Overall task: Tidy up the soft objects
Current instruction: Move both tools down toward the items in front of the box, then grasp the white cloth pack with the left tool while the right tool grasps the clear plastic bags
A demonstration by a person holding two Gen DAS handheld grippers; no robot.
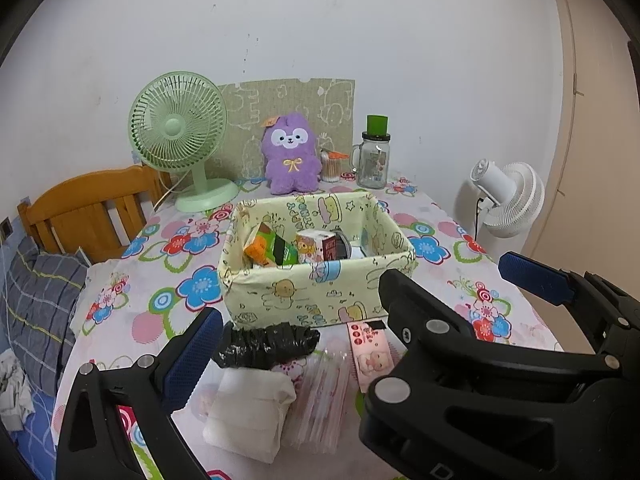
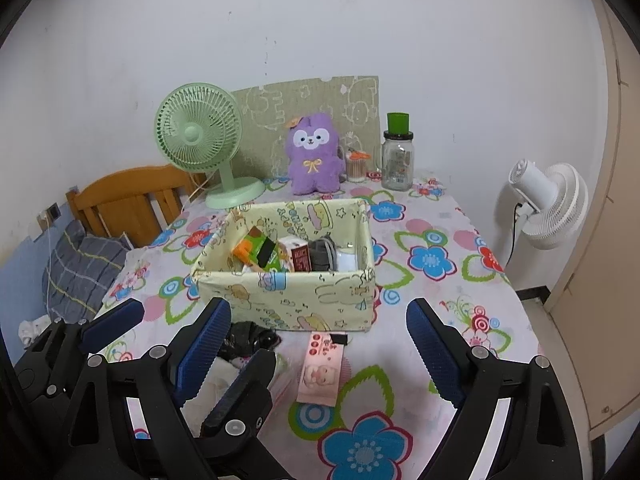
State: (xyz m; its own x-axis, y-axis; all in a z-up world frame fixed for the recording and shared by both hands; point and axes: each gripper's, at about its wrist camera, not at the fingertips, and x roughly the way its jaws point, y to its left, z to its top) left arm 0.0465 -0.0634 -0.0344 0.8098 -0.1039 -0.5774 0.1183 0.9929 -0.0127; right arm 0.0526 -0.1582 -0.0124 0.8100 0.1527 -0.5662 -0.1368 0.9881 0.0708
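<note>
On the flowered table (image 2: 432, 224), just in front of the fabric box (image 2: 288, 300), lie the soft things: a black bag roll (image 1: 266, 345), a white folded pad (image 1: 250, 412), a clear sleeve of pink sheets (image 1: 320, 396) and a pink packet (image 2: 320, 372). The roll's long axis runs left to right, along the box's front wall and nearly touching it. The pad sits just nearer than the roll, touching it, with the sleeve against its right side. The packet's long axis runs front to back, its far end with a black tab pointing at the box.

From the left wrist view the roll, pad and sleeve show whole; in the right wrist view the left gripper (image 2: 180, 344) covers most of them, leaving only part of the roll, while the packet shows in full. Both views look into the box, at cartons and a grey thing.

The left gripper (image 1: 296, 312) is low over the table with its jaws spread wide, the roll and pad between its fingers and nothing gripped. The right gripper (image 2: 320, 344) is beside it on the right, also spread wide, with the packet between its fingers and untouched. A purple plush (image 1: 291, 154) stands upright at the table's back, between a green fan (image 1: 178, 128) and a jar (image 1: 373, 160).
</note>
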